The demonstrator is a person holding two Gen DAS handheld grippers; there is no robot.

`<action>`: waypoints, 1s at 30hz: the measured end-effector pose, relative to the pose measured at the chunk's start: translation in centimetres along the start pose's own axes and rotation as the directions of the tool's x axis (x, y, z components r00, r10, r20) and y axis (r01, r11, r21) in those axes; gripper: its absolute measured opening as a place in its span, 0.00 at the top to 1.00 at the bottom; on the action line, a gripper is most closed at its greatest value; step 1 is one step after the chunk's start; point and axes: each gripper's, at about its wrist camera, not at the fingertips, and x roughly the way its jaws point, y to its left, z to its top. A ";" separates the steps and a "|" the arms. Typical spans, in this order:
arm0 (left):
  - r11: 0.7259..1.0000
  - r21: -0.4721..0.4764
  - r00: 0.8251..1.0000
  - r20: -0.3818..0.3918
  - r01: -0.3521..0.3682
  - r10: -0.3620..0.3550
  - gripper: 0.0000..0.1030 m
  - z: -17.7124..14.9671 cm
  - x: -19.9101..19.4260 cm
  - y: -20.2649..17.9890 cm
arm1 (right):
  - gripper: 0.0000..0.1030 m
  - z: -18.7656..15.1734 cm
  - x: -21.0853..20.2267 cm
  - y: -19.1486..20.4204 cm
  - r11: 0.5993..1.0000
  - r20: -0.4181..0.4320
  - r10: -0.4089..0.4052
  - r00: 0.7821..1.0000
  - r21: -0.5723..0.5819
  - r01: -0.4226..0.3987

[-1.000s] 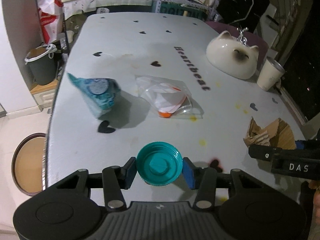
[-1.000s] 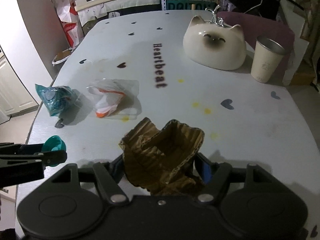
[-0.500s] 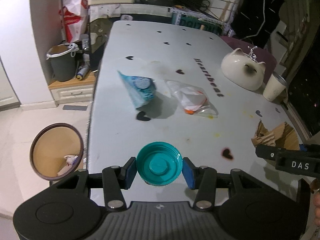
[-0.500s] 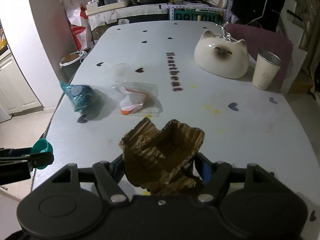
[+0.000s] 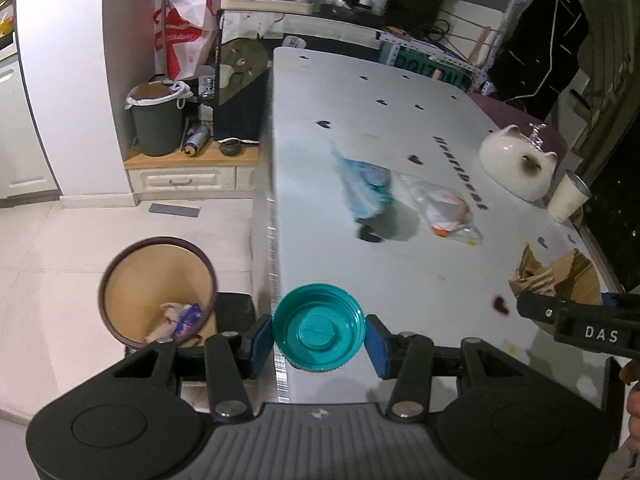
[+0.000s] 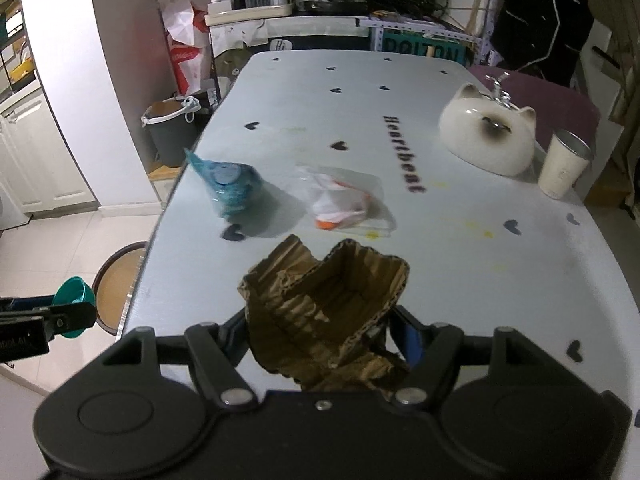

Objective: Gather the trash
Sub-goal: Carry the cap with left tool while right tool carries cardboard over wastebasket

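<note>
My left gripper [image 5: 319, 338] is shut on a teal plastic lid [image 5: 319, 327] and holds it over the table's left edge, just right of a round brown trash bin [image 5: 156, 288] on the floor. My right gripper [image 6: 324, 338] is shut on a crumpled piece of brown cardboard [image 6: 326, 300] above the table's near end. A blue wrapper [image 6: 232, 188] and a clear plastic bag with orange and white inside [image 6: 340, 200] lie on the white table [image 6: 460, 260]. The teal lid also shows at the left in the right wrist view [image 6: 76, 300].
A white cat-shaped ceramic [image 6: 488, 140] and a cream cup [image 6: 562, 168] stand at the table's right side. A grey lined bin [image 5: 158, 120] and a red-and-white bag [image 5: 182, 44] stand by the wall. The brown bin holds some wrappers [image 5: 178, 316].
My left gripper has pulled back and to the left with the teal lid, from over the table to its left edge beside the brown bin. My right gripper has pulled back with the cardboard.
</note>
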 end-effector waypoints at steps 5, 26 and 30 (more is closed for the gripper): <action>1.000 0.000 1.000 0.003 0.008 -0.008 0.52 1.1 -0.6 4.3 | 0.30 0.6 0.0 4.2 1.000 0.002 -0.012 1.000 0.005 0.012; 0.998 -0.066 0.999 -0.030 -0.022 0.020 0.52 5.4 1.6 22.6 | 0.30 4.6 6.3 21.4 0.999 -0.058 0.027 0.998 -0.033 -0.029; 0.994 -0.104 0.998 -0.056 -0.045 0.039 0.52 6.2 3.0 25.8 | 0.30 5.8 8.6 23.8 0.997 -0.081 0.053 0.995 -0.046 -0.057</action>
